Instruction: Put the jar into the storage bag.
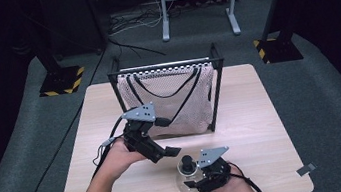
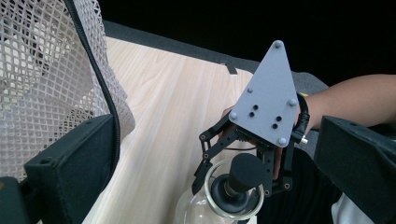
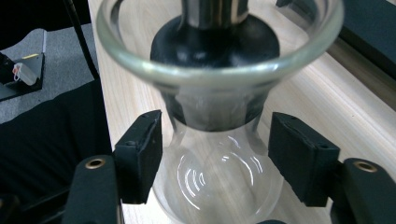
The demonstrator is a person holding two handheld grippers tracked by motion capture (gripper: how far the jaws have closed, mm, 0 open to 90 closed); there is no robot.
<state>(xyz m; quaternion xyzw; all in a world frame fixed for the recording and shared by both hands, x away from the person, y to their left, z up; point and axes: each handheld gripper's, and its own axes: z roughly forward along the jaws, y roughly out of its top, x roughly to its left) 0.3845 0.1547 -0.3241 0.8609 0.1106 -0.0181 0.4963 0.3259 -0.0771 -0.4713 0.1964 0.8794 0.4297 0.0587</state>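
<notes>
Grasp step: right gripper (image 1: 197, 182) straddles the carafe (image 3: 219, 154) neck at table's (image 1: 254, 129) near edge, pads w/ gaps either side, not gripping yet. Left gripper (image 1: 164, 152) hovers open by mesh bag (image 1: 169, 101). Next: pinch neck squarely, glass looks slippery.

Clear glass carafe (image 1: 186, 182) with black stopper (image 1: 186, 163); white mesh bag (image 1: 169, 103) trimmed black; pale wood-grain worktop (image 1: 254, 129); black grippers.
</notes>
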